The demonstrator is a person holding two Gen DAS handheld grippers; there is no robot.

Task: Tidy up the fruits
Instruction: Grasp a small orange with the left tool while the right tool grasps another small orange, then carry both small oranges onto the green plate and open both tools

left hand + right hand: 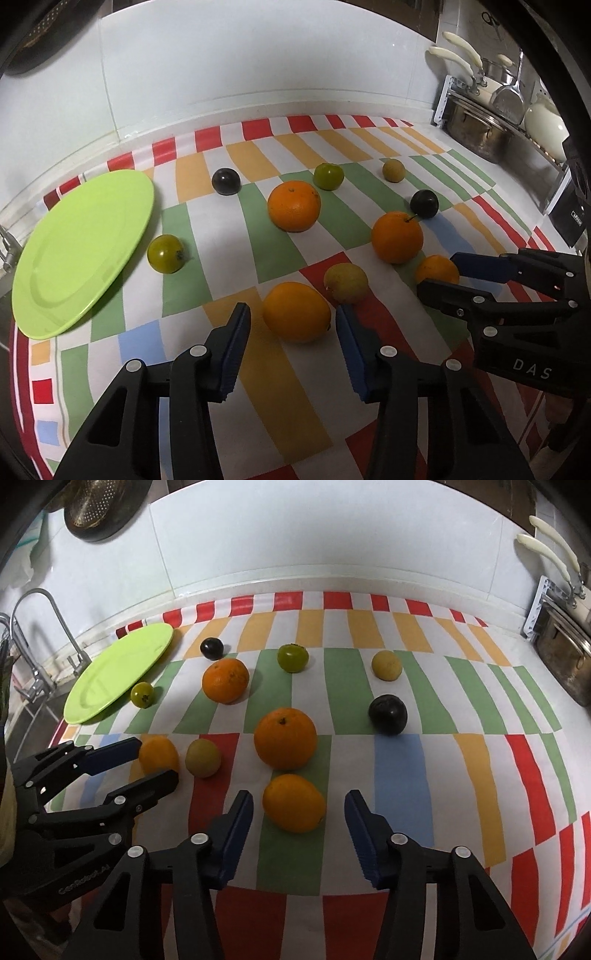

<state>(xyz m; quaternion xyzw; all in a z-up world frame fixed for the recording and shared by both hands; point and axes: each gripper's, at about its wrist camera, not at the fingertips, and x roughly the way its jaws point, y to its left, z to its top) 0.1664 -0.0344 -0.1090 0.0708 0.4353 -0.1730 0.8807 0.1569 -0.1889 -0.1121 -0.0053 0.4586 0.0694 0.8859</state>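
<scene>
My left gripper [291, 310] stands open around an orange [296, 312] on the striped cloth, with a thin gap at each blue pad. My right gripper [299, 797] is open the same way around a smaller orange [294, 802]. Each gripper shows in the other's view: the right gripper [437, 271] at the right, the left gripper [158, 758] at the left. A lime green plate [85, 251] lies at the far left with nothing on it. Two bigger oranges [294, 206] [397, 236], dark plums [226, 181], green fruits [166, 253] and yellowish fruits [346, 282] lie scattered.
A white tiled wall backs the counter. Pots and a dish rack [480, 125] stand at the back right. A faucet [33, 635] and sink edge sit beyond the plate on the left. A colander [103, 506] hangs on the wall.
</scene>
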